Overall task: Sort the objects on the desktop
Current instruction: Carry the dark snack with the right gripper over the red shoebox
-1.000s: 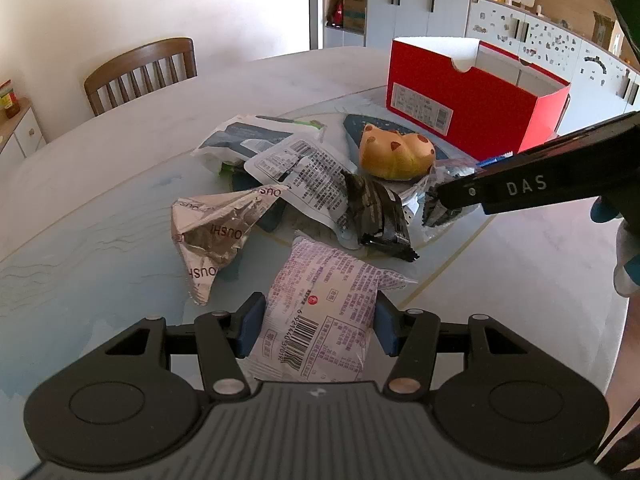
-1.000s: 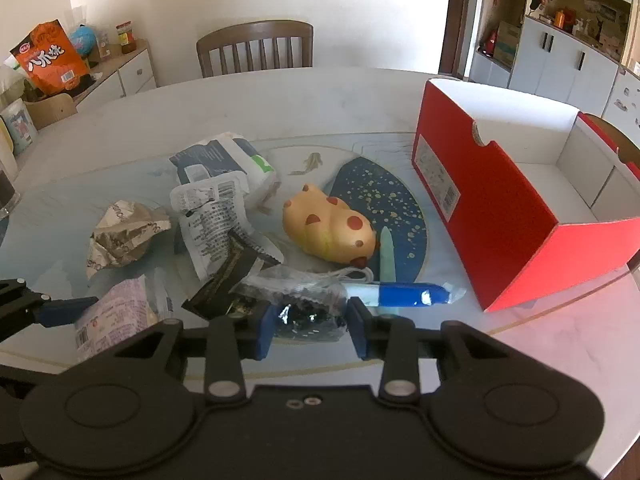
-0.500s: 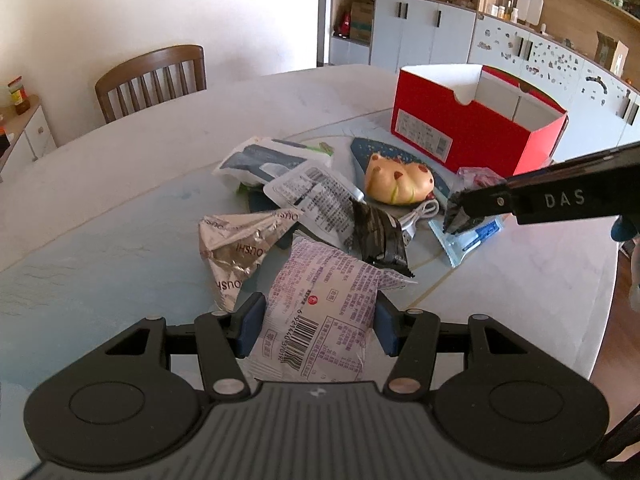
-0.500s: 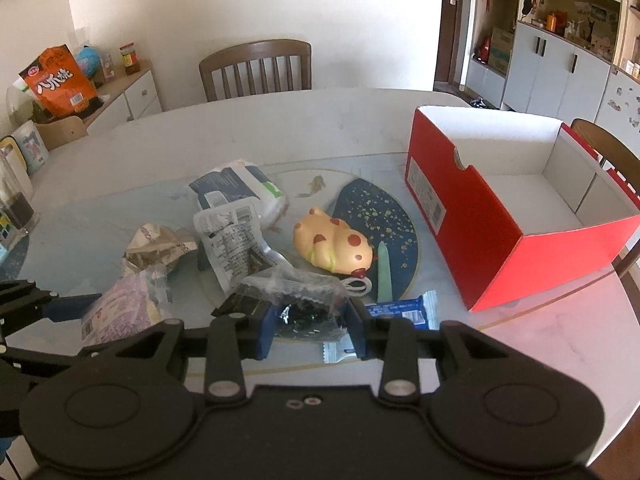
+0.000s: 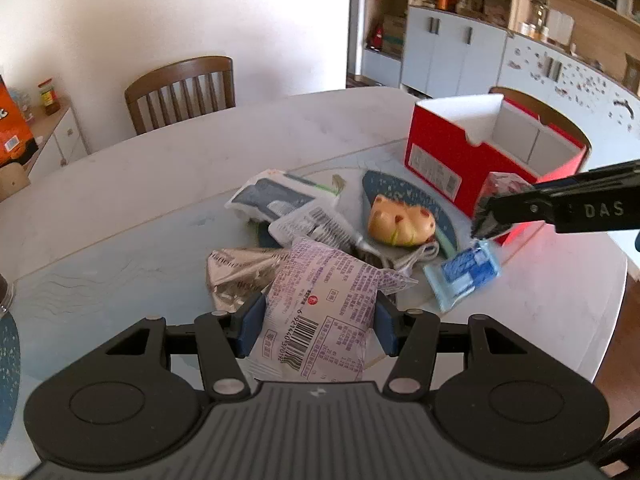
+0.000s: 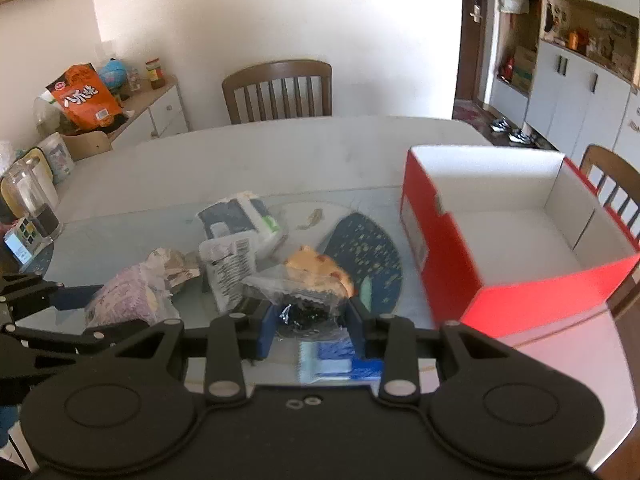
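Note:
My left gripper (image 5: 316, 320) is shut on a purple-and-white snack packet (image 5: 320, 304) with a barcode, held off the table. Above the pile, my right gripper (image 6: 312, 320) is shut on a clear packet with black contents (image 6: 304, 296); it shows from the side as the right gripper (image 5: 486, 224). A blue packet (image 5: 464, 276) looks blurred just below it; I cannot tell whether it rests on the table. An orange spotted toy (image 5: 400, 222), a silver wrapper (image 5: 240, 276), a white barcode packet (image 5: 316, 220) and a tissue pack (image 5: 276, 198) lie on the table. An open red box (image 6: 440, 240) stands at the right.
The round marble table (image 5: 160, 184) ends close at the right. A wooden chair (image 6: 276, 88) stands behind it, another chair (image 6: 612, 176) behind the box. A glass jar (image 6: 28, 200) and a small box sit at the table's left. Cabinets line the right wall.
Both grippers have risen with their packets, and the pile looks farther below. The blue packet, earlier tucked under the clear packet, now shows apart from it below the right gripper.

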`<state>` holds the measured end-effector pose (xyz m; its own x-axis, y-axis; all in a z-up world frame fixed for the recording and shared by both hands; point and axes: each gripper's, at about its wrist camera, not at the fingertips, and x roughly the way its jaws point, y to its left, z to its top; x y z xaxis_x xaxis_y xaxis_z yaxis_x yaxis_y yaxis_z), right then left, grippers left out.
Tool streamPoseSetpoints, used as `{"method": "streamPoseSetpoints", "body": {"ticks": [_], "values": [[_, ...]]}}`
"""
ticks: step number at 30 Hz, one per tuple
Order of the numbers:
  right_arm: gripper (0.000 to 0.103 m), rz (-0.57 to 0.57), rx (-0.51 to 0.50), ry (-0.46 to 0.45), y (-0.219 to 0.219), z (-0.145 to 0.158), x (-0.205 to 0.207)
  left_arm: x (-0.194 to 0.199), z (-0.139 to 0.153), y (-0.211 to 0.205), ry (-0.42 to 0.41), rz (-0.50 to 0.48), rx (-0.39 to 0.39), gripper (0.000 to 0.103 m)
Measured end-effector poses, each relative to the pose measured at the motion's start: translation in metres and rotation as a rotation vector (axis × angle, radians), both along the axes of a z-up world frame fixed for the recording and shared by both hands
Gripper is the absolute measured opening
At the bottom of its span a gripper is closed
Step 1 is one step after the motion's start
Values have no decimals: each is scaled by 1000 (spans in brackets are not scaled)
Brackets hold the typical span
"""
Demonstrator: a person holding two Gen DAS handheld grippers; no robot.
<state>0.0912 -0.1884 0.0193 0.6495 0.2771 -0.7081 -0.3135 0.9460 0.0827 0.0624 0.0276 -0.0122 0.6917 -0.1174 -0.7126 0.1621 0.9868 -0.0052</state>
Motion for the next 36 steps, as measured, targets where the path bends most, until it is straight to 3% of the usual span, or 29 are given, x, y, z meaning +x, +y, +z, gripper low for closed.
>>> {"method": "streamPoseSetpoints", "body": {"ticks": [12,24,36], "values": [[36,42,36,-44,-77,35,24,20,33,-69,-50,46,-11,55],[36,-2,46,-80,-152,46,46,57,50,-153,-85,-37,-8,55],[36,-21,24,-82,-197,39,77,102,52,-213,-95,-122,29,55]]}}
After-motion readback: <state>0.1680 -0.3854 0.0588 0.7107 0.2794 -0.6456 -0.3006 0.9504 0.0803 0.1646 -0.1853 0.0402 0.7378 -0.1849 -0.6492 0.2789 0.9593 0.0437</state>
